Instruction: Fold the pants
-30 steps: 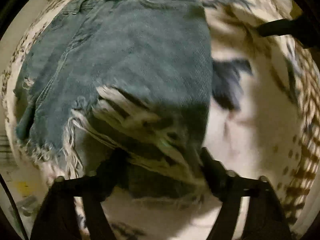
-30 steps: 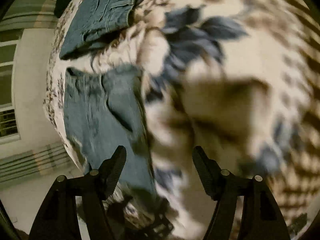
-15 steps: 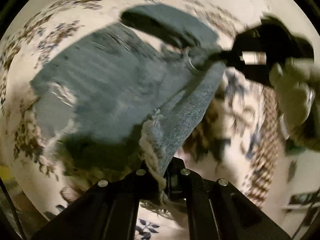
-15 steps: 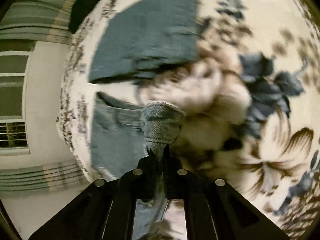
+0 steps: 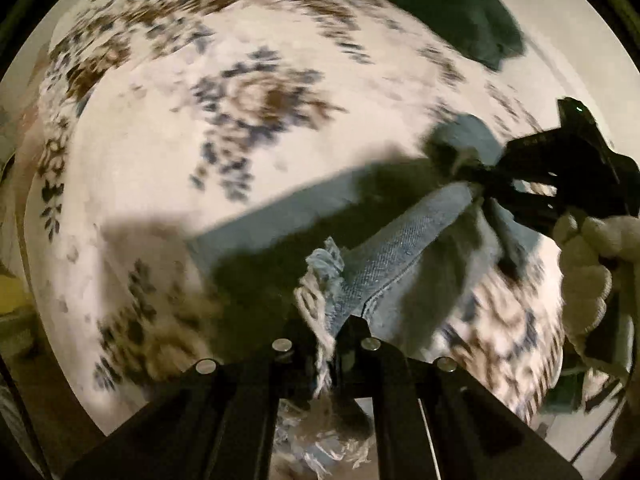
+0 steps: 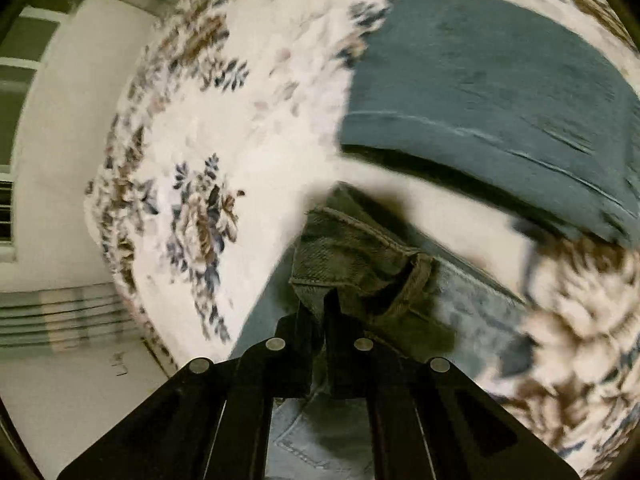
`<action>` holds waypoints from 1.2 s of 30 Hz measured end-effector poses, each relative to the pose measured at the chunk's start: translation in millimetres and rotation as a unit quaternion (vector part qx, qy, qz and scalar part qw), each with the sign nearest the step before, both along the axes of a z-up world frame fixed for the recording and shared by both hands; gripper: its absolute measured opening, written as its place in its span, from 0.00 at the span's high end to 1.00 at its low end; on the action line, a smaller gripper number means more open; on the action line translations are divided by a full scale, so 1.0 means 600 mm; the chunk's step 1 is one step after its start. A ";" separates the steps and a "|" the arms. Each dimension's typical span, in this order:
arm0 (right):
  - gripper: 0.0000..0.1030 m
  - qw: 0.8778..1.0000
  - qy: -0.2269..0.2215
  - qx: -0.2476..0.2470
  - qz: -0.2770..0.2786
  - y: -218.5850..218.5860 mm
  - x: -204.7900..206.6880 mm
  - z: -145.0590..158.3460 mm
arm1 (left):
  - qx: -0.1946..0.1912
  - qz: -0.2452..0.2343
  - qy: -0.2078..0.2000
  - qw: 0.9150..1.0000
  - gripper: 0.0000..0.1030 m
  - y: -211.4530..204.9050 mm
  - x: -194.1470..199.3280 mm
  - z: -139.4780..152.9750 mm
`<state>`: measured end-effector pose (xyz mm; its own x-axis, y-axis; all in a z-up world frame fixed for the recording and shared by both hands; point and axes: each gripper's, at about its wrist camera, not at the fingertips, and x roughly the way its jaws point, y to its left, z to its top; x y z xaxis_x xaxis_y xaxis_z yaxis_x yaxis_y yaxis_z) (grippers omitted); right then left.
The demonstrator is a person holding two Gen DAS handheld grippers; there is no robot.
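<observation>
Light blue jeans [image 5: 400,248] with a frayed hem hang stretched between both grippers above a flowered bed cover [image 5: 168,152]. My left gripper [image 5: 326,344] is shut on the frayed hem end. My right gripper [image 6: 318,316] is shut on the waistband end of the jeans [image 6: 360,256]; it also shows in the left wrist view [image 5: 480,192], held by a gloved hand. The hanging jeans cast a dark shadow on the cover.
A second, darker folded denim piece [image 6: 492,92] lies on the bed cover [image 6: 224,128] beyond the held jeans. A dark green garment [image 5: 452,4] lies at the far edge of the bed. A wall and floor [image 6: 60,360] show on the left.
Both grippers closed on the jeans, left on the hem and right on the waistband, and lifted them off the cover. The jeans now hang taut between them, higher than before.
</observation>
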<state>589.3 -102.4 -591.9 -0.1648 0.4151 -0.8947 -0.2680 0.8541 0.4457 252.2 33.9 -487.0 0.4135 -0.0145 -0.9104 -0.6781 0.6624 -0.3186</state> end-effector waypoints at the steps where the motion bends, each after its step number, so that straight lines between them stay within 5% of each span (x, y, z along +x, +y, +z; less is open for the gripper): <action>1: 0.95 1.000 -0.003 -0.012 0.009 0.033 0.000 -0.010 | -0.002 0.005 0.004 1.000 0.97 0.012 0.007 -0.013; 4: 0.94 0.999 -0.001 -0.039 0.033 0.081 -0.003 -0.050 | -0.018 0.015 0.023 0.999 0.92 0.066 0.007 -0.056; 6: 0.78 0.998 0.015 -0.041 0.049 0.110 0.000 -0.078 | -0.048 0.043 0.027 0.998 0.86 0.094 -0.008 -0.079; 9: 0.16 0.997 0.028 -0.017 0.066 0.115 0.000 -0.076 | -0.081 0.090 0.006 0.993 0.57 0.118 -0.050 -0.084; 11: 0.15 0.997 0.027 0.002 0.076 0.101 -0.008 -0.056 | -0.094 0.128 -0.005 0.987 0.13 0.125 -0.091 -0.076; 17: 0.15 0.998 -0.008 -0.016 0.060 -0.027 -0.033 -0.006 | -0.184 0.223 -0.017 0.957 0.08 0.079 -0.207 -0.079; 20: 0.15 0.998 -0.001 -0.044 0.038 -0.103 -0.046 -0.029 | -0.272 0.283 -0.017 0.920 0.08 0.011 -0.255 -0.100; 22: 0.15 0.998 0.018 -0.052 0.016 -0.137 -0.050 -0.056 | -0.345 0.320 -0.019 0.882 0.08 -0.047 -0.268 -0.119; 25: 0.15 0.998 0.049 -0.032 -0.013 -0.172 -0.055 -0.092 | -0.404 0.305 -0.024 0.862 0.08 -0.111 -0.235 -0.138; 28: 0.15 0.997 0.072 -0.005 -0.025 -0.183 -0.060 -0.118 | -0.435 0.316 -0.047 0.842 0.08 -0.139 -0.201 -0.164; 36: 0.15 0.993 0.098 0.039 -0.055 -0.172 -0.059 -0.182 | -0.443 0.462 -0.072 0.765 0.09 -0.114 -0.219 -0.232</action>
<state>553.7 -205.5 -701.0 -0.2829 0.5063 -0.8146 -0.0768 0.8346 0.5454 120.5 -34.5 -626.1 0.7152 -0.2401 -0.6564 -0.6420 -0.5971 -0.4810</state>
